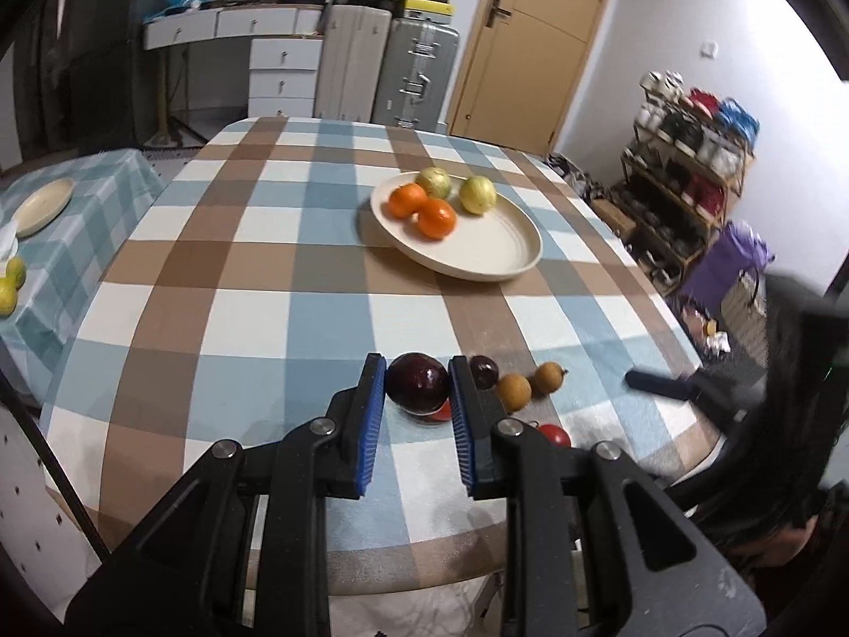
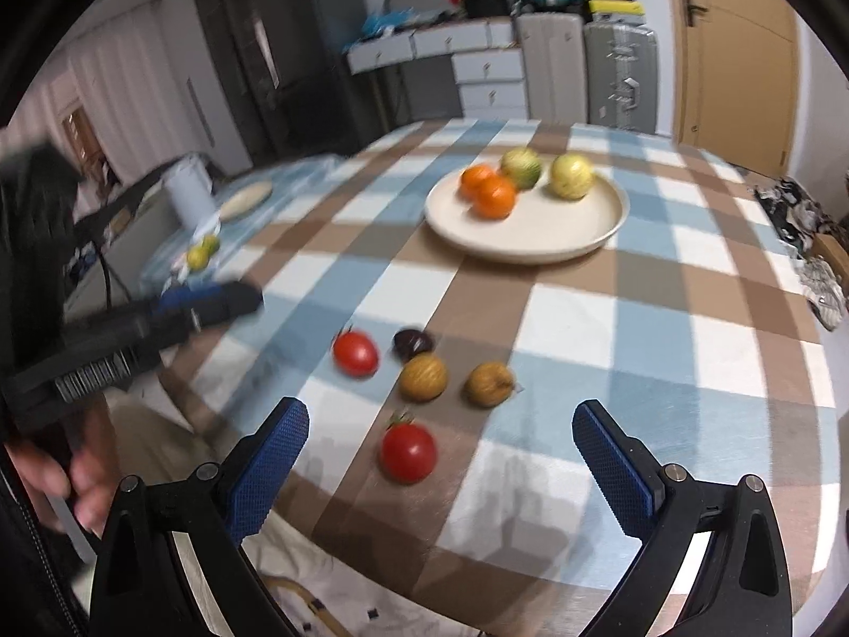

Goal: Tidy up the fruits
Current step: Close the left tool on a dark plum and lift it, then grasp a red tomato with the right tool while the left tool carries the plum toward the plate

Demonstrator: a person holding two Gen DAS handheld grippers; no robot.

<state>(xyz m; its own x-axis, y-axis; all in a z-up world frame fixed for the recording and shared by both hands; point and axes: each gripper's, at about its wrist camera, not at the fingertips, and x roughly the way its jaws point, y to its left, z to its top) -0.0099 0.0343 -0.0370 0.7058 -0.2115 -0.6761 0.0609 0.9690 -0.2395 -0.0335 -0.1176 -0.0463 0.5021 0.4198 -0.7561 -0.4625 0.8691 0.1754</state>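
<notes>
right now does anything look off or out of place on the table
Nothing is spilled or damaged. The cream round plate sits flat holding two oranges and two yellow-green fruits; two red tomatoes, two tan fruits and a small dark fruit lie loose on the checked tablecloth, not yet sorted.

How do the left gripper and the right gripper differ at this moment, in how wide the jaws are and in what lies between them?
The left gripper has its jaws narrow, closed against a round dark purple fruit; the right gripper has its jaws wide apart and holds nothing. The left gripper's fruit sits between its fingertips, while the right gripper only hovers above a red tomato on the checked tablecloth. Both have blue textured pads on black fingers.
</notes>
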